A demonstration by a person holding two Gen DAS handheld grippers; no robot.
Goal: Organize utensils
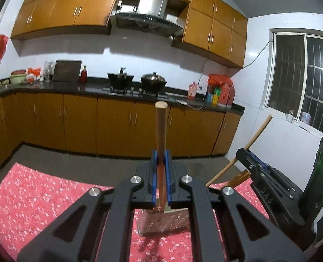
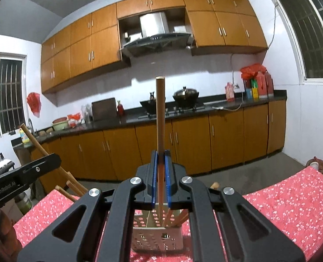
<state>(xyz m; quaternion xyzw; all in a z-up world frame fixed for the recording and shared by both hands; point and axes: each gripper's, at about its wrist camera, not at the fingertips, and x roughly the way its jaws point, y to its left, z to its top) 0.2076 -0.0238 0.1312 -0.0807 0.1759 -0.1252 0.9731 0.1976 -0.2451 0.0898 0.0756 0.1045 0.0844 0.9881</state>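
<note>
While both claws stay out of it, left gripper (image 1: 160, 168) and right gripper (image 2: 160, 170) each clamp an upright round wooden stick (image 1: 160, 128) over the perforated metal holder (image 2: 159, 238) at frame bottom.

The right gripper (image 2: 160, 159) clamps an upright wooden stick (image 2: 160, 118) above the perforated metal holder (image 2: 157, 240).

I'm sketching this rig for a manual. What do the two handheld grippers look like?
Both match: the left gripper and right gripper are matte black, with cut-out linkage arms joined by round silver pivot caps, and narrow fingers faced with blue pads. The left one's side reads "GenRobot.AI" in the right wrist view; the right's body shows a green light.
</note>
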